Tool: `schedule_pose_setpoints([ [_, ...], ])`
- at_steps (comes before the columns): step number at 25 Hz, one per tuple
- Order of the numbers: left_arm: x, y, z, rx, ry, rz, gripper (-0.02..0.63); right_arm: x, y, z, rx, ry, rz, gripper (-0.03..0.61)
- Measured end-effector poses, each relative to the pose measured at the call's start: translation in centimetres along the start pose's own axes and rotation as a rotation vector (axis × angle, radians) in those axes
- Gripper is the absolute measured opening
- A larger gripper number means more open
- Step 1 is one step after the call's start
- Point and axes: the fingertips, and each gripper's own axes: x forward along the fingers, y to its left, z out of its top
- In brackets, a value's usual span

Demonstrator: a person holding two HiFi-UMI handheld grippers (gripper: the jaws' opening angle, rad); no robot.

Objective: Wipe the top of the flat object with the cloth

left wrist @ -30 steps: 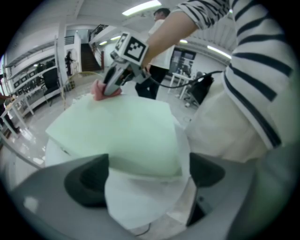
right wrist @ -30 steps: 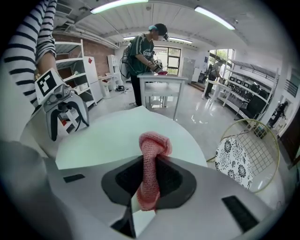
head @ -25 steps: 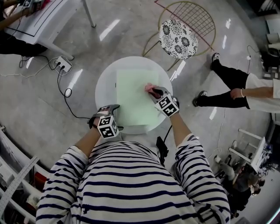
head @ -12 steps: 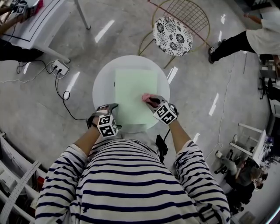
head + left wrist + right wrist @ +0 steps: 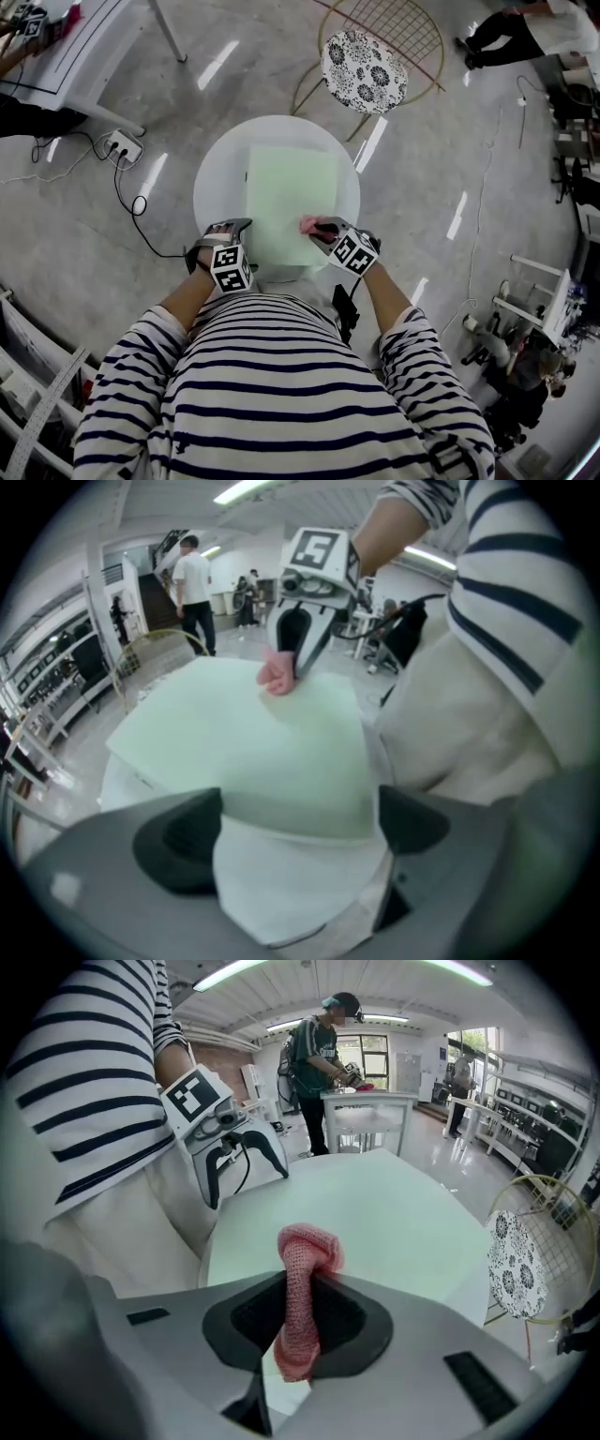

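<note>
Right claw (image 5: 298, 1330) is clamped on the pink cloth (image 5: 302, 1283). The knit wad is pinched upright between the jaws with its free end poking past the tips, so fabric rather than plastic meets the surface. Cloth sits at the near right corner of the pale green flat board (image 5: 289, 187), which lies on the round white table (image 5: 214, 169).

Left claw (image 5: 295, 832) has its jaws wide apart and grips nothing. It's parked at the board's near left edge, probably to steady the board or stay clear of the wipe path. Can't tell if it presses down.

Head view gives the layout: board centred on the table, most of its top far of the cloth. Only the right gripper view shows the pinch itself. Left gripper view shows the cloth touching the board under the right claw's tips.
</note>
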Motion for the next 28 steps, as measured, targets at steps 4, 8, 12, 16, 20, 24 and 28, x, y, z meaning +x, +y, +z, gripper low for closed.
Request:
schedule_pose_setpoints([
  [4,0.4,0.4,0.0,0.012,0.022,0.029,0.526,0.1,1.4,-0.6,-0.001,0.008,0.049,0.054],
  [8,0.7,0.5,0.1,0.022,0.032,0.049,0.526,0.0,3.1,-1.1,0.005,0.013,0.099,0.054],
  [12,0.9,0.6,0.1,0.034,0.042,0.058,0.526,0.1,5.0,-1.6,0.01,0.023,0.167,0.054],
  [16,0.9,0.6,0.2,0.03,0.043,0.055,0.526,0.1,6.3,-2.1,0.023,0.026,0.227,0.054],
  [20,0.9,0.7,0.1,0.033,0.044,0.057,0.526,0.2,7.9,-2.6,0.051,0.037,0.3,0.054],
  [24,0.8,0.6,0.0,0.033,0.042,0.06,0.526,0.0,9.3,-2.9,0.071,0.064,0.38,0.054],
  [28,0.7,0.7,0.1,0.04,0.043,0.057,0.526,-0.4,10.9,-3.6,0.077,0.113,0.458,0.054],
])
